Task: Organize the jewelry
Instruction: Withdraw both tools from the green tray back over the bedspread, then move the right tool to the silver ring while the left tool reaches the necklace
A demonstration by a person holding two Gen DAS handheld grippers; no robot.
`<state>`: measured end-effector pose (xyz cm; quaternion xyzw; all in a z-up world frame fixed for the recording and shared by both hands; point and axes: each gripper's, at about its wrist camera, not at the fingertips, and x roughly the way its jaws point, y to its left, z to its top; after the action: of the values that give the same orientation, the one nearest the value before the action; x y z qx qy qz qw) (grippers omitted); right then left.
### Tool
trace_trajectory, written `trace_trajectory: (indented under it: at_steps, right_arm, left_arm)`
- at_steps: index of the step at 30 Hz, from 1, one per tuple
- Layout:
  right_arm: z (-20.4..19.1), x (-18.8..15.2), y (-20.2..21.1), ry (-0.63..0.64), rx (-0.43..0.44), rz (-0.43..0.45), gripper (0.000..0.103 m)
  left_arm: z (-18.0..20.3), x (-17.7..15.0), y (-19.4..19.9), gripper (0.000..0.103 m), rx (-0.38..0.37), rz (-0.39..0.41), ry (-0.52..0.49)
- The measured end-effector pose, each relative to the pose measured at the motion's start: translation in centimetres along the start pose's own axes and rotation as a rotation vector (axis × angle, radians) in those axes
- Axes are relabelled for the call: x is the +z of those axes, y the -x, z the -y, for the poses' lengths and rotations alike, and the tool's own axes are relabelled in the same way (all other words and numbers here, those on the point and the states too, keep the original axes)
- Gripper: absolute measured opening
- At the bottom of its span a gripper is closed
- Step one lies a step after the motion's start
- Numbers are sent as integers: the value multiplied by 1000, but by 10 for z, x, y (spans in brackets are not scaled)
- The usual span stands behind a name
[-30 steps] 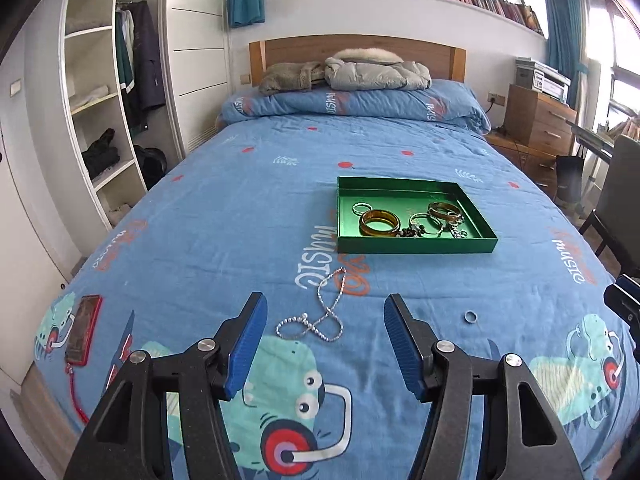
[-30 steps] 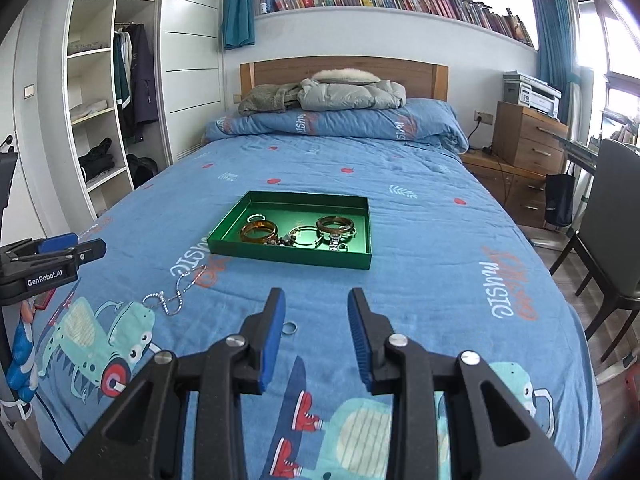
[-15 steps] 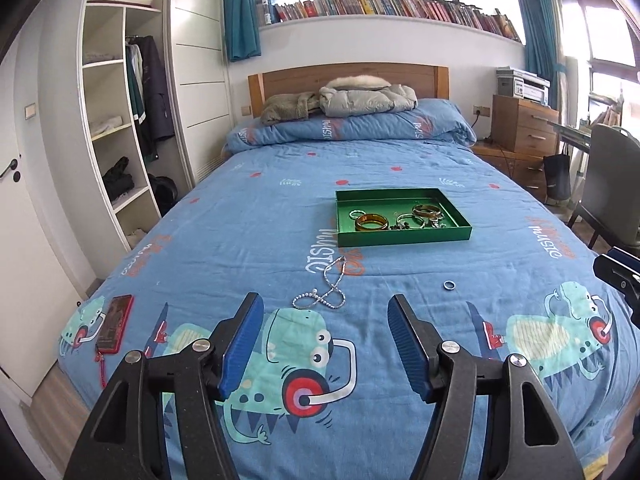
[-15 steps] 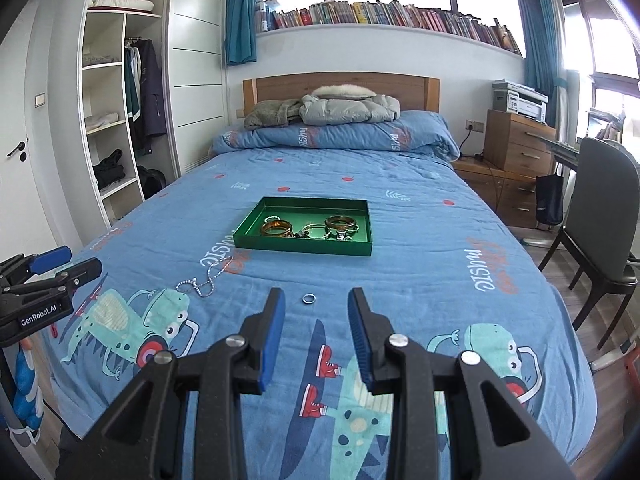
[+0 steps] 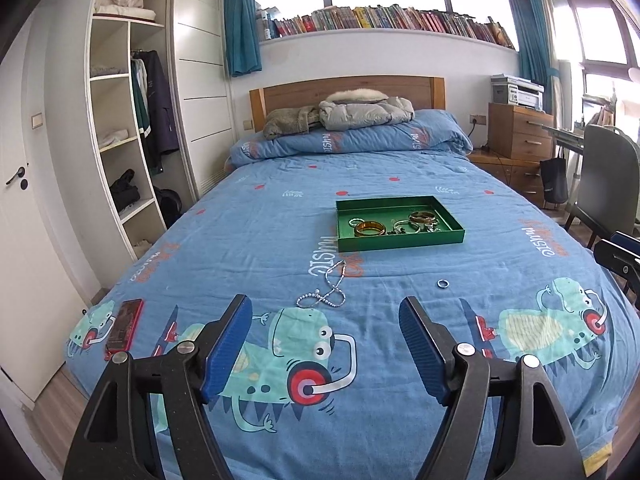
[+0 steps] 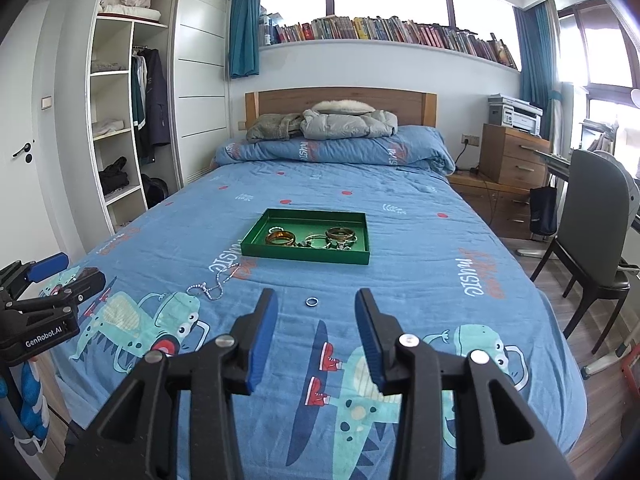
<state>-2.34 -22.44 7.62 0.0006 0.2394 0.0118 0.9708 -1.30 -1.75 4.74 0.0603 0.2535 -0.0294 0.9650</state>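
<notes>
A green tray [image 5: 400, 241] [image 6: 304, 254] lies mid-bed and holds an amber bangle [image 5: 370, 229] [image 6: 281, 237], a brown bangle [image 5: 422, 215] [image 6: 341, 233] and silver rings. A beaded silver chain [image 5: 330, 290] [image 6: 214, 285] and a small silver ring [image 5: 442, 283] [image 6: 312, 301] lie loose on the blue bedspread, nearer than the tray. My left gripper [image 5: 325, 320] is open and empty, well back from the chain. My right gripper [image 6: 316, 312] is open and empty, back from the ring.
A red phone [image 5: 125, 324] lies near the bed's front left corner. A wardrobe with open shelves [image 5: 120, 128] stands left. A grey chair [image 6: 592, 240] and wooden drawers [image 6: 512, 160] stand right. Jackets [image 5: 340, 114] lie on the pillows.
Both grippers have pulled back and up from the bed, so the tray, chain and ring look smaller and farther. Both stay open. Nothing on the bed has moved.
</notes>
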Motion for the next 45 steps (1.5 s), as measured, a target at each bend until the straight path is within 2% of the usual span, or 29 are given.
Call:
trace_trajectory:
  at_steps: [9, 16, 21, 33, 38, 40, 45]
  right_arm:
    - [8, -8, -6, -29, -9, -9, 39]
    - [10, -17, -14, -47, -13, -1, 49]
    - [18, -22, -20, -91, -3, 26, 52]
    - [21, -32, -41, -111, 26, 38, 73]
    - [21, -37, -51, -123, 45, 34, 76]
    - [21, -40, -56, -126, 59, 37, 80]
    - [16, -45, -69, -114, 91, 10, 82]
  left_arm:
    - [10, -4, -3, 80, 1, 4, -20]
    - [8, -11, -13, 80, -23, -7, 9]
    - [9, -13, -16, 80, 0, 11, -6]
    - [11, -18, -35, 80, -22, -49, -10]
    - [14, -22, -45, 80, -20, -75, -24]
    - [16, -24, -50, 80, -24, -82, -32]
    - [18, -28, -64, 81, -28, -106, -42]
